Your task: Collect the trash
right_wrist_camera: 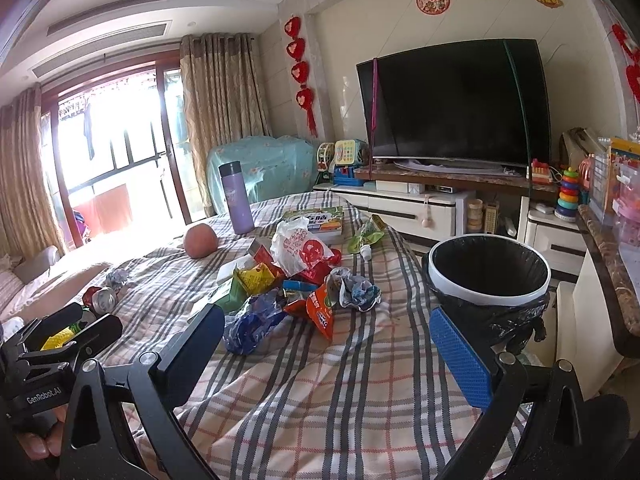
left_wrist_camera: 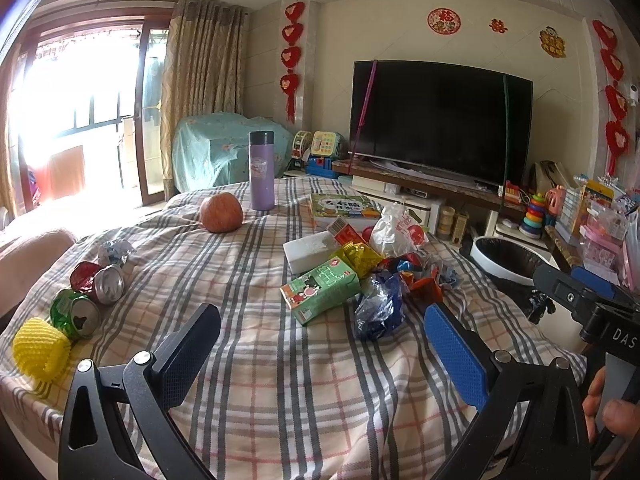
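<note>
Two spread fingers (left_wrist_camera: 188, 360); three cans (left_wrist_camera: 108, 284), one bin (right_wrist_camera: 486, 270).

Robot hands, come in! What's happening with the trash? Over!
Left gripper open, empty. Right gripper open, empty. Wrapper pile untouched on the cloth; bin lined, waiting at right. Nothing blocking.

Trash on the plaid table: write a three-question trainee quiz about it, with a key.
1. True or false: the left gripper is shut on a can.
2. Which stands upright? A) purple bottle B) green can C) green carton
3. Fill in: the bin off the table's right edge is lined with a ____ bag.

Key: 1 false, it is open and empty, like the right gripper. 2 A. 3 black.
</note>
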{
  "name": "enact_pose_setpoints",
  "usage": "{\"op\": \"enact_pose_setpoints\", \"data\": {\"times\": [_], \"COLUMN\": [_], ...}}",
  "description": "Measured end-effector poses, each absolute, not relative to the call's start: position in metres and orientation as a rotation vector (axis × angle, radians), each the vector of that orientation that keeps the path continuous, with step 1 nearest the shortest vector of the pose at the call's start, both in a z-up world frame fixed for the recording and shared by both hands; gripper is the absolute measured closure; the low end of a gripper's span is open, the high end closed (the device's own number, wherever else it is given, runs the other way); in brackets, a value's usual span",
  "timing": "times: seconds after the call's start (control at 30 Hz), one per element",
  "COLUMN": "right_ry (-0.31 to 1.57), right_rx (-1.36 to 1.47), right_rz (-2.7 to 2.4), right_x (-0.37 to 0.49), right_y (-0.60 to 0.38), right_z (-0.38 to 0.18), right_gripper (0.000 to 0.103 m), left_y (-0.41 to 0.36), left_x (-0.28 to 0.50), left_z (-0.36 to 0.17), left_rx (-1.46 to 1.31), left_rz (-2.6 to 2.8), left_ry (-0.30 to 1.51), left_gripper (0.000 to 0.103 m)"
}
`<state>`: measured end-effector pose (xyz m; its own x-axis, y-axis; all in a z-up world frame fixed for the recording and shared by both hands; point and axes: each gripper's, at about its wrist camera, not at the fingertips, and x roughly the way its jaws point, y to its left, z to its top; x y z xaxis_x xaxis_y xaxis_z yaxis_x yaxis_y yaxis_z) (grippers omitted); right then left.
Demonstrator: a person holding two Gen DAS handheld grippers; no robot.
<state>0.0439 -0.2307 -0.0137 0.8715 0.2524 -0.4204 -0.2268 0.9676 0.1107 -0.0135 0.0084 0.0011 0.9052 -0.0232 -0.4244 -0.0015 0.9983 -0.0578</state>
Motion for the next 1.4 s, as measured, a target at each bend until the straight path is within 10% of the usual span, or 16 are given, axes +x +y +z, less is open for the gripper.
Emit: {"op": "enact_pose_setpoints", "data": {"times": [0.67,1.4], "right_ry": [0.59,0.852], "right_rx": [0.067,0.084], "right_rz": [0.334,0.415], "right_x": [0.081,0.171], "right_y": [-0.225,-0.212], "right_z": [-0.042,-0.095], "right_gripper": [0.001,0.056], "left_y": [0.007,-0.018], "left_x": [0.044,0.153], "left_z": [-0.019,-0.061], "left_rx": [-0.047,-0.011], "left_rz": [-0.031,-0.114], "left_ry": [0.604,0.784], "left_gripper": [0.001,0.015]}}
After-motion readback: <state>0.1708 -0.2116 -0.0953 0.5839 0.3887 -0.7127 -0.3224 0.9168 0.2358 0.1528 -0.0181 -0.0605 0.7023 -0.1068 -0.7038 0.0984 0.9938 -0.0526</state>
